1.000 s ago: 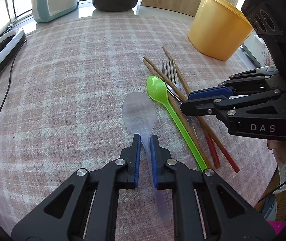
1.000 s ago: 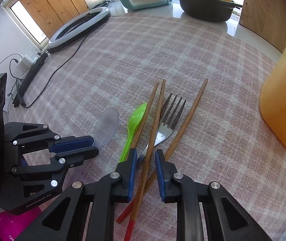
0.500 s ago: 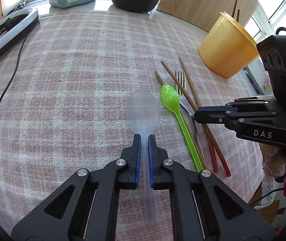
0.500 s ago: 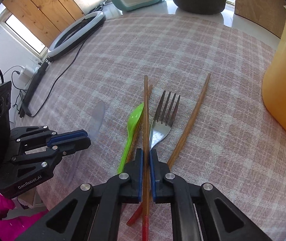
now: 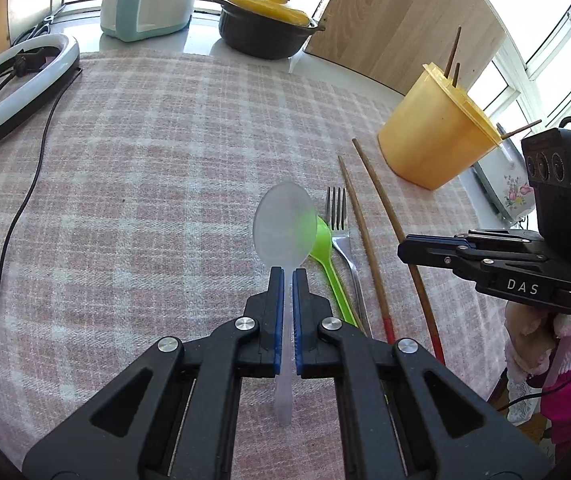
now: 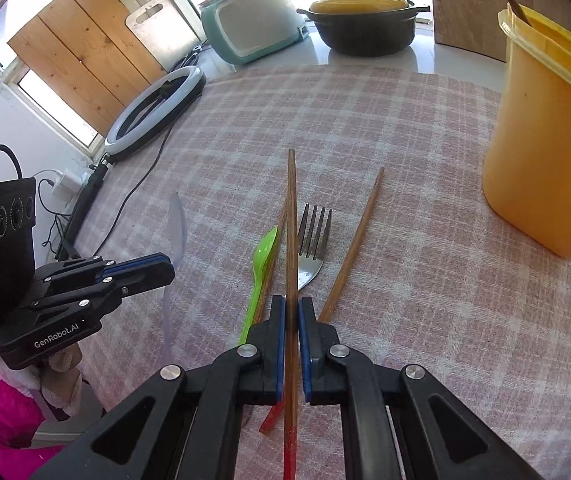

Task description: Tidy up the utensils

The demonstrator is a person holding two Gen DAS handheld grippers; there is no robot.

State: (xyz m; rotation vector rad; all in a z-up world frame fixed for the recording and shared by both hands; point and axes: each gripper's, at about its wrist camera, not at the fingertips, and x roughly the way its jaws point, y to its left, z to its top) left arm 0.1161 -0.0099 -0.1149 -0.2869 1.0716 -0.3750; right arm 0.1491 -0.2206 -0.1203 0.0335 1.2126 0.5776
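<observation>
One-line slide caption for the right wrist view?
Right gripper clamps a wooden chopstick above fork and green spoon, yellow container nearby.

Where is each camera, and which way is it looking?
Left wrist view: sits on the left gripper, looking forward and down along its fingers at the clear spoon it grips; the right gripper and a pink sleeve show at right.
Right wrist view: sits on the right gripper, looking down at the chopstick it grips; the left gripper shows at left.
Both share the yellow tub, fork, green spoon and checked cloth.
</observation>
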